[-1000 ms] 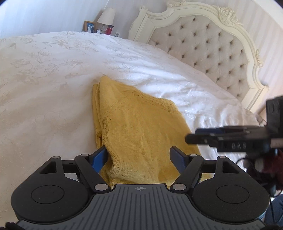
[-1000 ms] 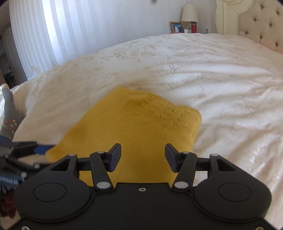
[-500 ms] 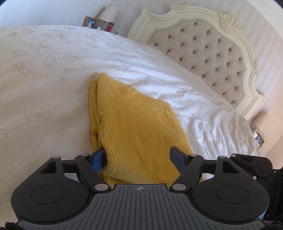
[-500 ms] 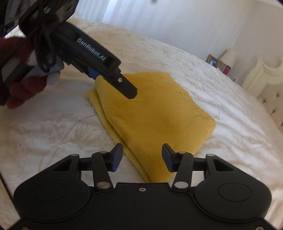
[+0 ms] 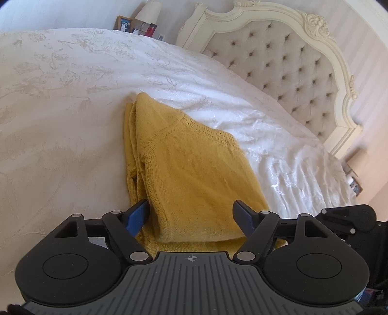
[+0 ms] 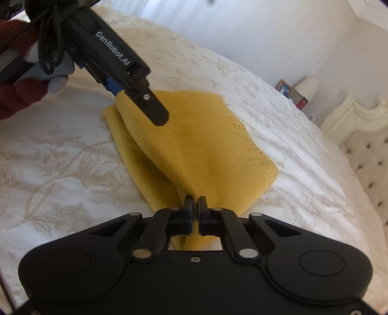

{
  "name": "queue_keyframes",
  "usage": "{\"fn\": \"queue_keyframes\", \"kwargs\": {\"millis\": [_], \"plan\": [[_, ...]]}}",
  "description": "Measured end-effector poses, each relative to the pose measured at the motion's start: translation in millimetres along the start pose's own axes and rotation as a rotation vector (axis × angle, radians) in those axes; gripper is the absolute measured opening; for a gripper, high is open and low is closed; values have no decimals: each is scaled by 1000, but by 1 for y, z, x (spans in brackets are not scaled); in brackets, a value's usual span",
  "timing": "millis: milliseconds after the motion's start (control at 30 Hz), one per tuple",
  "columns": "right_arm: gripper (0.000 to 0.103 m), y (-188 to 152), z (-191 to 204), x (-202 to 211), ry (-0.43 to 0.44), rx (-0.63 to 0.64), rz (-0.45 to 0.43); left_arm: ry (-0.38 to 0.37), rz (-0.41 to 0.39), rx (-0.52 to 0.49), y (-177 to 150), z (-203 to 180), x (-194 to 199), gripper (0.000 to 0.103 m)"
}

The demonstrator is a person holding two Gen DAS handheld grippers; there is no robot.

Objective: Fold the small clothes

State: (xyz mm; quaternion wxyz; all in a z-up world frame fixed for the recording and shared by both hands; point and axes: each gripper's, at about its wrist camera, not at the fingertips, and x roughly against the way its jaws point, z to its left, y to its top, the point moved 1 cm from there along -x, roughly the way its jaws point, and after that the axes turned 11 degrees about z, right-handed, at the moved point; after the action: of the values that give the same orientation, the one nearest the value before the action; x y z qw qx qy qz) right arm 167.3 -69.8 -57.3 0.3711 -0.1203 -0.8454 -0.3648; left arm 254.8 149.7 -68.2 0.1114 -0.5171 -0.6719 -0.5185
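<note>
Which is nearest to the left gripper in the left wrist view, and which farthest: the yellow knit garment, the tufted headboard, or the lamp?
1. Yellow knit garment: between the open fingers of the left gripper.
2. Tufted headboard: upper right, beyond the bed.
3. Lamp: top, past the bed's far edge.

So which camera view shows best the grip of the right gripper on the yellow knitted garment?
The right wrist view: the right gripper has just closed, pinching the yellow knitted garment at its near corner. The left wrist view shows only that gripper's black body at the right edge, not the pinch.
</note>
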Motion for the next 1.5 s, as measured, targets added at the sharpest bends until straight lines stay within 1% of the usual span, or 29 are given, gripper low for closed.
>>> {"fn": "queue_keyframes", "kwargs": {"millis": [33,100,167,200,233,267,300,333,367,400,433,467,533,567,633,733,800,900,1000,1067,1100,1133,1200,1300,1367,1433,1500], "plan": [[7,-3,0,2,6,20,6,16,0,-5,1,-1,1,74],[8,-10,6,2,46,70,20,45,-4,-6,1,0,1,74],[10,-15,12,1,76,101,21,62,-7,13,-1,4,1,74],[12,-17,12,4,109,92,1,71,-10,23,-1,5,1,74],[12,-18,9,7,149,64,-18,79,-15,26,-1,6,2,74],[13,-19,3,12,213,3,-38,87,-19,25,0,6,2,74],[21,-18,-3,14,254,-44,-50,93,-22,22,1,6,1,74],[37,-17,-12,16,292,-101,-66,100,-21,20,1,6,1,74],[44,-14,-22,17,319,-165,-80,109,-12,19,1,5,-1,75],[56,-13,-30,16,333,-212,-90,123,4,21,1,5,-4,75],[61,-11,-39,15,354,-274,-98,148,30,27,0,7,-8,75],[63,-11,-50,13,384,-355,-102,163,52,34,-2,9,-11,75],[68,-11,-71,3,430,-490,-98,160,57,44,-3,12,-13,75],[70,-10,-83,-6,450,-570,-92,156,58,51,-3,13,-13,75],[78,-11,-101,-19,478,-678,-79,134,59,62,-2,15,-13,77],[79,-16,-122,-41,482,-786,-58,90,59,94,-2,19,-12,80],[80,-18,-131,-57,489,-838,-38,40,68,118,-1,21,-13,81],[80,-29,-144,-84,553,-960,-14,-5,79,156,2,20,-19,82],[80,-42,-153,-109,636,-1083,-4,-10,92,159,4,16,-26,83],[82,-45,-158,-121,678,-1128,-18,-11,103,153,5,14,-29,83],[85,-46,-160,-123,702,-1144,-34,-12,109,154,6,13,-31,83],[88,-45,-161,-126,719,-1152,-44,-7,115,158,7,13,-32,83],[89,-42,-164,-131,756,-1155,-63,-7,120,169,9,13,-32,83],[89,-33,-165,-139,802,-1118,-65,-6,103,239,7,20,-25,83],[89,-29,-164,-142,819,-1089,-62,22,99,279,2,23,-17,83],[89,-26,-164,-145,834,-1069,-61,35,116,258,-1,21,-16,83],[90,-28,-163,-145,848,-1059,-70,63,129,228,-2,17,-16,83]]}}
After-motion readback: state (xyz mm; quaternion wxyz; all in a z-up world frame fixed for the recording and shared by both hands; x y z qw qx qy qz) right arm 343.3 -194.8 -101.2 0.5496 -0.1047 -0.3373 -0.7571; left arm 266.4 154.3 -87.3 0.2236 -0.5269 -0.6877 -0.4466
